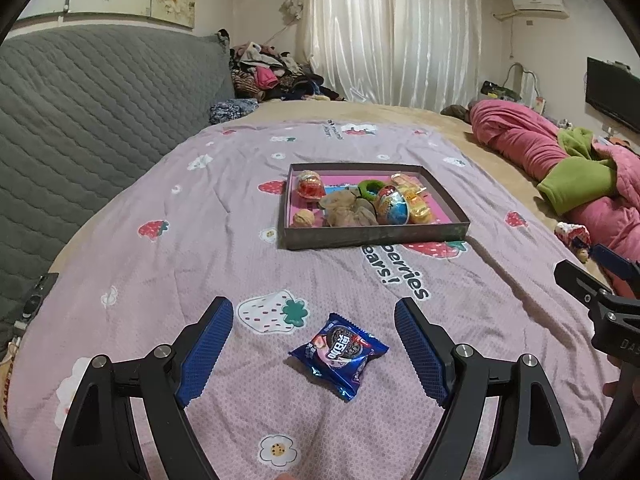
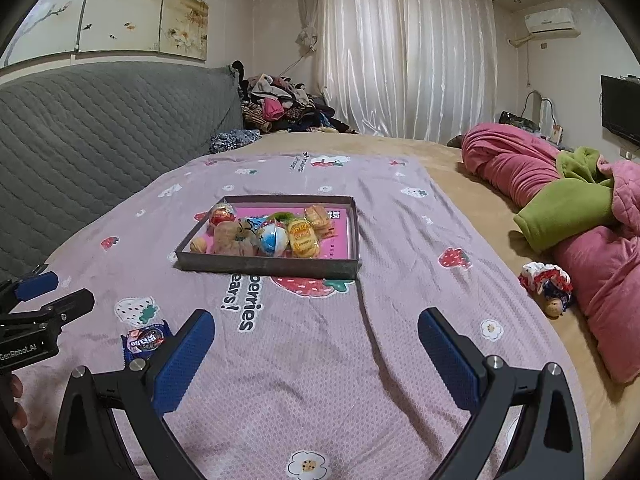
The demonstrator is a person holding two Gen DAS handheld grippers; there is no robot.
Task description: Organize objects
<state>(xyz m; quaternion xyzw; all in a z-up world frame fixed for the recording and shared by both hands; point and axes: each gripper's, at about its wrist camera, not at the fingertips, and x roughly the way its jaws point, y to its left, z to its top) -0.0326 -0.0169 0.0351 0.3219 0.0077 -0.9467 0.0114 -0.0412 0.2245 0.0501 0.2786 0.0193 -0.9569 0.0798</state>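
A blue Oreo cookie packet (image 1: pixel 338 353) lies flat on the pink strawberry-print blanket (image 1: pixel 200 240) spread over the bed, on its own and well apart from the tray. The left gripper (image 1: pixel 314 344) hovers over it with its blue-padded fingers (image 1: pixel 208 350) spread wide, one on each side of the packet and neither touching it. Farther up the blanket sits a shallow dark cardboard box tray (image 1: pixel 372 236) with a pink floor, holding a cluster of small things: a walnut (image 1: pixel 303 217), a red-wrapped snack (image 1: pixel 310 188), a green ring (image 1: pixel 370 189), a blue and red toy egg (image 1: pixel 392 204), yellow-wrapped sweets (image 1: pixel 418 200) and some crinkled tan wrappers (image 1: pixel 346 210). The right gripper (image 2: pixel 316 354) is held over bare blanket nearer the person, its fingers (image 2: pixel 448 356) also wide apart with nothing between them; in its view the cookie packet shows just left of its left finger, partly hidden behind it. A pink and green quilt (image 1: pixel 560 168) is bundled along the right side of the bed, with a small red and white wrapped item (image 2: pixel 546 280) lying on the tan sheet beside it. A grey quilted headboard (image 1: pixel 100 100) runs along the left.
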